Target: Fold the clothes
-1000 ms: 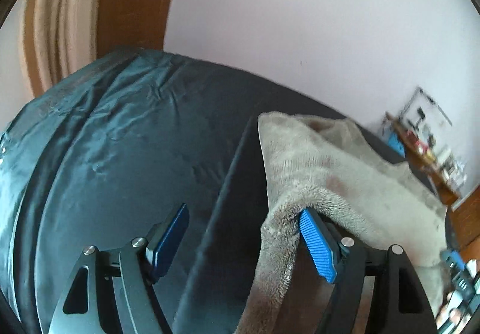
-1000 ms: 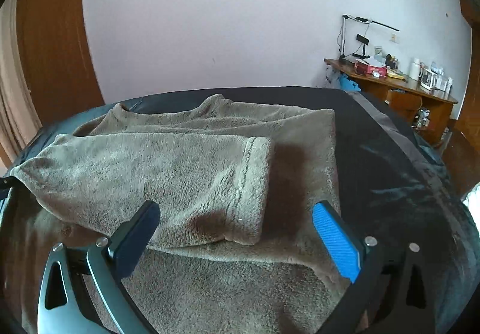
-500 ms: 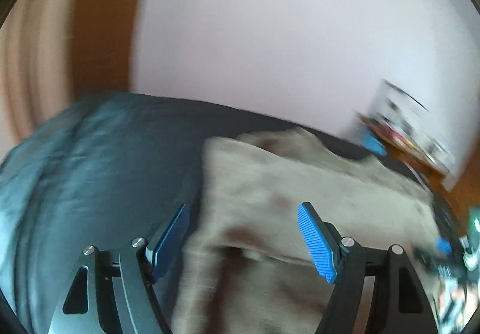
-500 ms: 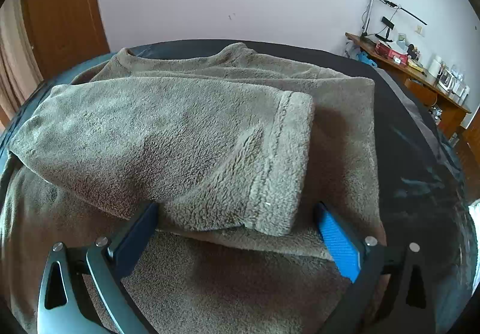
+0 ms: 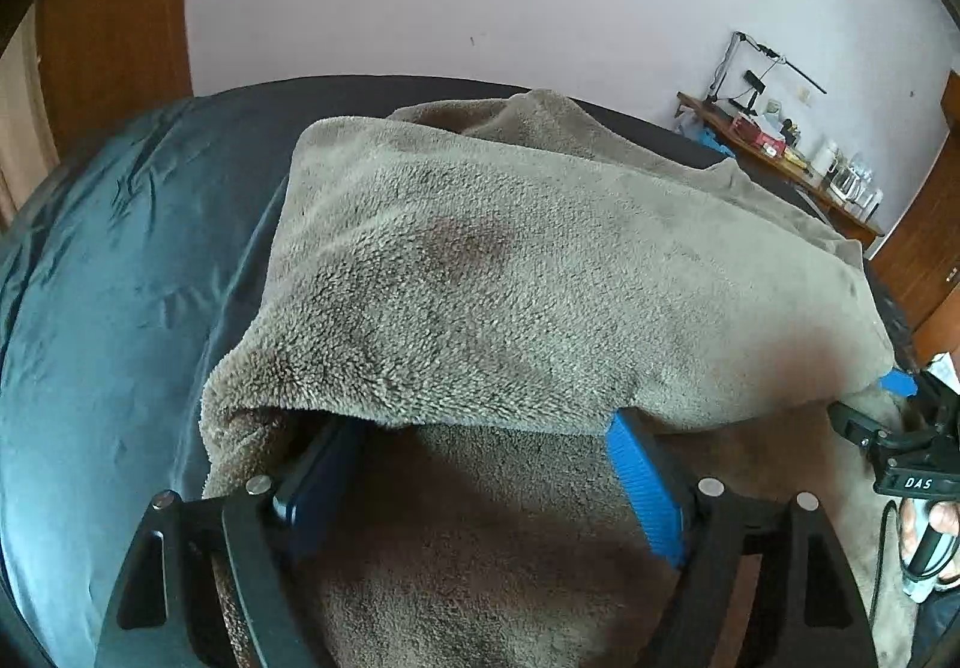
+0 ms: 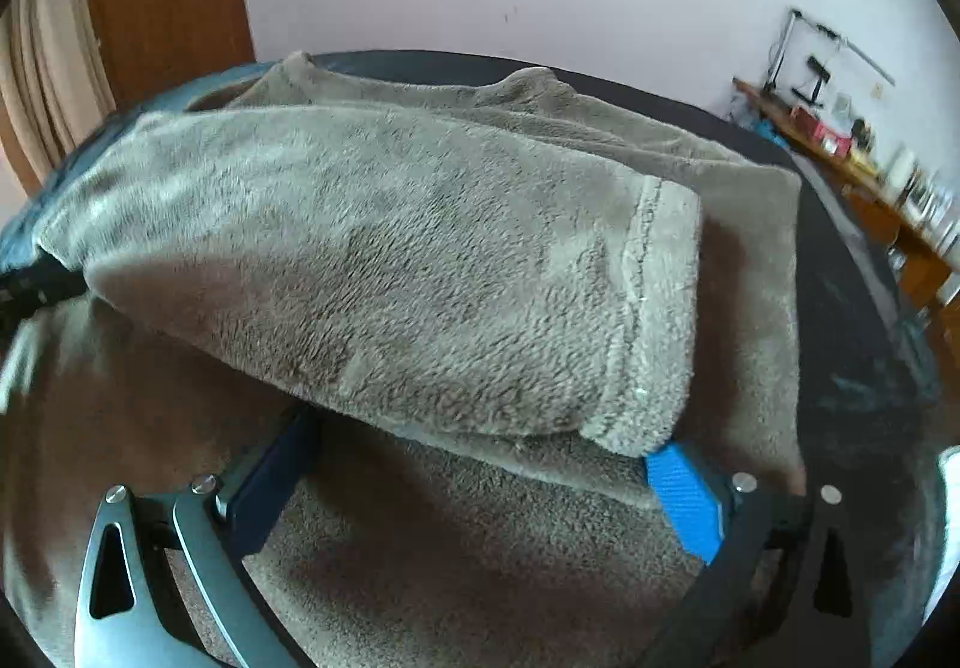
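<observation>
Left tool (image 5: pixel 474 464) opening, tips under fleece garment (image 5: pixel 510 272)

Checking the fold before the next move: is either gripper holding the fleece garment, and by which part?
Neither grips it. The left gripper has its jaws opening astride the folded sleeve; the right gripper stands open at the cuff.

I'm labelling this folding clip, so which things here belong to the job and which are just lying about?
Part of the job:
- fleece garment
- folded sleeve
- left hand-held gripper, jaws opening
- right hand-held gripper

Just lying about:
- bed cover
- cluttered desk
- curtain
</observation>
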`<state>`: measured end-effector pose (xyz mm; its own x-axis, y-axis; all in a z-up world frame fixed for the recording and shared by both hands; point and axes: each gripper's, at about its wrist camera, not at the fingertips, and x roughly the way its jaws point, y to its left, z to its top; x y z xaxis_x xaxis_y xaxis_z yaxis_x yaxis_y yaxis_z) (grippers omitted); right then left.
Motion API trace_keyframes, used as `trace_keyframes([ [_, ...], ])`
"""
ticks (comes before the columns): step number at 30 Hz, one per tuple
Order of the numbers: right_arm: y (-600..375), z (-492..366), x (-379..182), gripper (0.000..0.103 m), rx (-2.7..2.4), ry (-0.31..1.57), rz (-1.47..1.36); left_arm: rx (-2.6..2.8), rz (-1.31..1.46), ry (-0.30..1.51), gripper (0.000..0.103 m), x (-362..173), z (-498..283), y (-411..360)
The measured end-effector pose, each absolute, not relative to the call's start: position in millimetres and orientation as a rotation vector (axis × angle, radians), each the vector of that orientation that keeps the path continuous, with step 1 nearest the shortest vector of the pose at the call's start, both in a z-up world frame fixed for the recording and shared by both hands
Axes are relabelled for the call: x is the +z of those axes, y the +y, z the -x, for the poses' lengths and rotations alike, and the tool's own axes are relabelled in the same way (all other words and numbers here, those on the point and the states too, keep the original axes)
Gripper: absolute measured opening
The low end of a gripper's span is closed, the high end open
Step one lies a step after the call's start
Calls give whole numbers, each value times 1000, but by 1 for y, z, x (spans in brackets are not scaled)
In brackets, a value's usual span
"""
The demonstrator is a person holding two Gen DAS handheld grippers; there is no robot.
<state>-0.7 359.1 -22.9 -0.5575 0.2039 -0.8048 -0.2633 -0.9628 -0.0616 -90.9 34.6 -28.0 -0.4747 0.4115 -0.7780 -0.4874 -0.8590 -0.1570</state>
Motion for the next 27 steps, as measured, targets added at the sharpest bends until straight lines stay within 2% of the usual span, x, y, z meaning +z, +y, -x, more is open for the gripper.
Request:
trace_keyframes([
  [5, 363, 1, -23, 103, 2563, 119, 1313, 2346, 1193, 268, 86, -33, 87, 51],
  [17, 364, -11, -17, 103, 2562, 142, 1234, 2337, 1191, 260, 87, -31, 90, 45],
  [19, 365, -22, -8, 103, 2569, 192, 1182, 2336, 1190, 256, 88, -32, 91, 45],
  [23, 364, -64, 20, 103, 2663, 406, 1075, 2342, 1190, 274, 88, -32, 89, 48],
  [27, 342, -108, 39, 103, 2742, 376, 992, 2347, 1188, 271, 88, -32, 88, 47],
])
